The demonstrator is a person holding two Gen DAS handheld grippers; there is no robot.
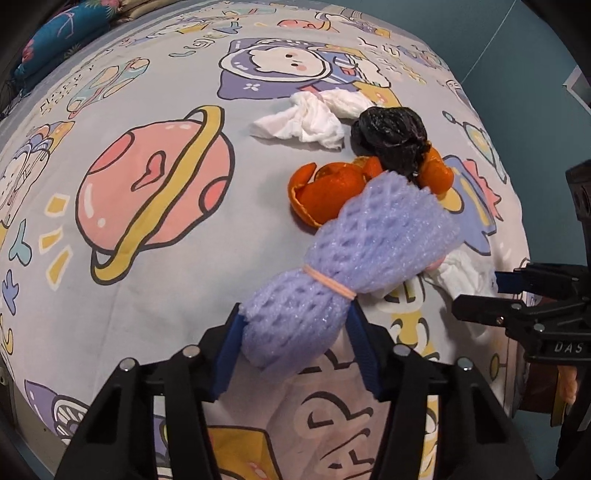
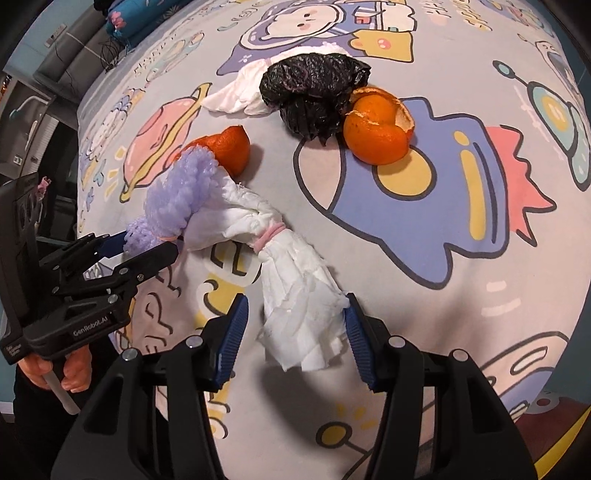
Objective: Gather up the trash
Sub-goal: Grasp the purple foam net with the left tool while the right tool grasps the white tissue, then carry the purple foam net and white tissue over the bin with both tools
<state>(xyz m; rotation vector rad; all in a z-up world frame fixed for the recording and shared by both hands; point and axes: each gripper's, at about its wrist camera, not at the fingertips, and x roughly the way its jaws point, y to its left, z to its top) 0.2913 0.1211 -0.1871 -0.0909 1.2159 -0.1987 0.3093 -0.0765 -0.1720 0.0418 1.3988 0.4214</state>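
My left gripper (image 1: 297, 341) is shut on a purple foam net (image 1: 354, 254) tied with a rubber band; the net also shows in the right wrist view (image 2: 177, 188). My right gripper (image 2: 295, 325) is open around the end of a white tissue bundle (image 2: 291, 280) tied with a pink band, without pinching it. Orange peels (image 1: 325, 192) (image 2: 376, 129), a crumpled black plastic bag (image 1: 391, 136) (image 2: 314, 92) and a loose white tissue (image 1: 306, 118) (image 2: 240, 96) lie on the cartoon-print sheet beyond.
The bed sheet (image 1: 147, 277) falls away at the near and right edges. A teal wall (image 1: 517, 48) is behind. A patterned pillow (image 1: 62, 33) lies at the far left corner.
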